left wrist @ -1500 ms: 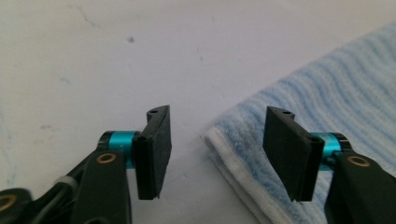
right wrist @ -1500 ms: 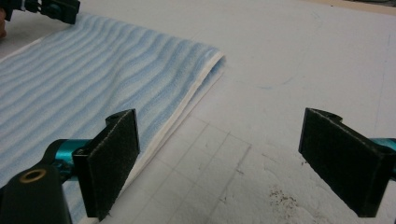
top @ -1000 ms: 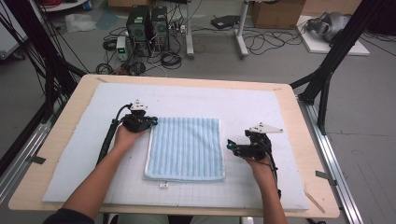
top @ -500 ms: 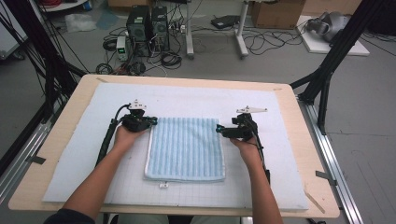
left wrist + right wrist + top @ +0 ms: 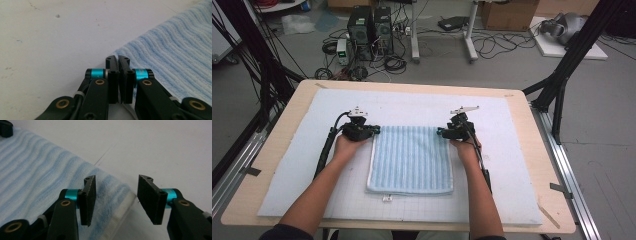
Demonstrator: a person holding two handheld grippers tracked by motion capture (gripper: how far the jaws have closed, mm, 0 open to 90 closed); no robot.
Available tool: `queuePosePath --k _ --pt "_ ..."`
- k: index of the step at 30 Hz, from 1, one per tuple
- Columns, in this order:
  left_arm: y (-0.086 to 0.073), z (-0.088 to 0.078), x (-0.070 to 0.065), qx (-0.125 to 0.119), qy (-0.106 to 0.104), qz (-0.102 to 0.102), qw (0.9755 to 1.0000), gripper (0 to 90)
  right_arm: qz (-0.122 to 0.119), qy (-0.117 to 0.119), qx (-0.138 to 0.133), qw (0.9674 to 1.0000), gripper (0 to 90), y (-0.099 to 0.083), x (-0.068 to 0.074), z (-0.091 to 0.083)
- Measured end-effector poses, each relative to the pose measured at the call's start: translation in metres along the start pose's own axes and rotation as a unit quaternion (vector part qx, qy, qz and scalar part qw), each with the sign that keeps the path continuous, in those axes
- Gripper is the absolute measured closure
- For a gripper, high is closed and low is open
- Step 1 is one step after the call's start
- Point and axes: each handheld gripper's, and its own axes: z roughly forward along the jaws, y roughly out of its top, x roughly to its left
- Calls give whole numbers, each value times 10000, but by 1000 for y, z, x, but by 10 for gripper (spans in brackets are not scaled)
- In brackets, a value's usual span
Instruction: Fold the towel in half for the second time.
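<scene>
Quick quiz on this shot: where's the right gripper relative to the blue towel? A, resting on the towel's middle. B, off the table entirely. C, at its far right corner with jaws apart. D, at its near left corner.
C: the right gripper stands at the far right corner of the blue towel, jaws apart around the corner, not yet pressing it.

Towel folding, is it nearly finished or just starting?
Just starting, it seems. The striped blue towel lies flat on the white mat. The left claw is already shut on its far left corner. The right claw straddles the far right corner, its jaws just closing but not yet pinching. The lift and fold remain.
</scene>
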Motion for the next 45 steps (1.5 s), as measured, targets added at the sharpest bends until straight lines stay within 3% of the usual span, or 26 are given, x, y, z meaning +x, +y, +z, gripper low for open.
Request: queuePosePath --k 2,5,8,11,13,17,21,26,34,45 --pt "0 0 0 -6 -4 -3 10000 864 -101 34 180 9998 627 1 1 8" --pt "0 0 0 10 -10 27 10000 864 -190 -89 205 9996 791 0 2 9" --pt "0 0 0 -4 -14 -1 10000 866 -137 -31 187 9997 841 0 0 9" --pt "1 -1 3 -45 -44 -155 9999 869 -129 -66 72 9999 847 1 -2 8" --pt "2 -2 5 -184 -41 -254 9995 869 -97 -115 -142 9998 848 3 -2 6" --pt "15 -6 8 -438 -24 -227 9988 869 -142 -277 -547 9980 849 9 -4 3" --pt "23 -9 10 -764 -117 -281 9966 869 40 -253 -696 9972 848 11 -9 -1" --pt "21 -13 10 -638 -306 -357 9969 868 26 -100 -765 9970 848 11 -8 -8" --pt "8 -35 -8 -892 -479 -211 9946 868 -72 202 -954 9952 846 0 -2 -30" --pt "-14 -70 -32 -1138 -739 -7 9907 867 -348 571 -1178 9908 843 -22 22 -64"
